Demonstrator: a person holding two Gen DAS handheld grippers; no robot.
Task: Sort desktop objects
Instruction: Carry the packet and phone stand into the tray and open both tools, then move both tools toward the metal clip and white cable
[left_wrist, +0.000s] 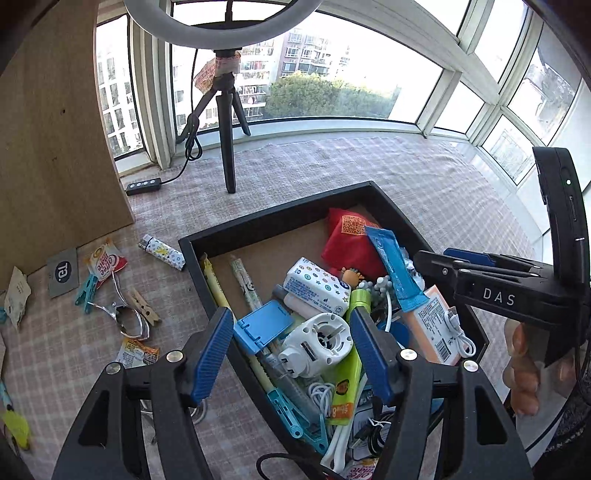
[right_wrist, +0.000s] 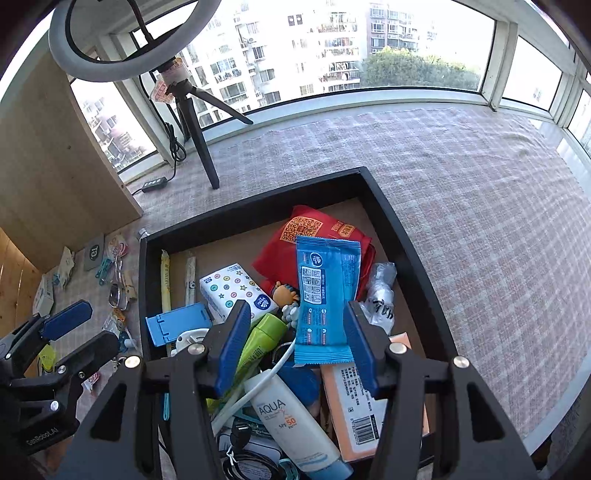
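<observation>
A black tray (left_wrist: 280, 212) (right_wrist: 255, 206) holds several sorted items: a red pouch (left_wrist: 347, 243), a blue sachet (right_wrist: 325, 299) (left_wrist: 395, 269), a patterned tissue pack (left_wrist: 317, 286), a blue phone stand (left_wrist: 264, 325), a white gadget (left_wrist: 317, 343) and a sunscreen tube (right_wrist: 291, 424). My left gripper (left_wrist: 291, 354) is open and empty above the tray's left edge. My right gripper (right_wrist: 295, 343) is open over the tray, with the blue sachet lying between its fingers, apart from the pads.
Loose items lie left of the tray on the checked cloth: a lighter (left_wrist: 162, 252), a coffee sachet (left_wrist: 105, 262), clothespins (left_wrist: 142, 301), a metal clip (left_wrist: 125, 317) and a grey card (left_wrist: 63, 272). A ring-light tripod (left_wrist: 226, 122) stands behind. A wooden board (left_wrist: 55, 129) is at left.
</observation>
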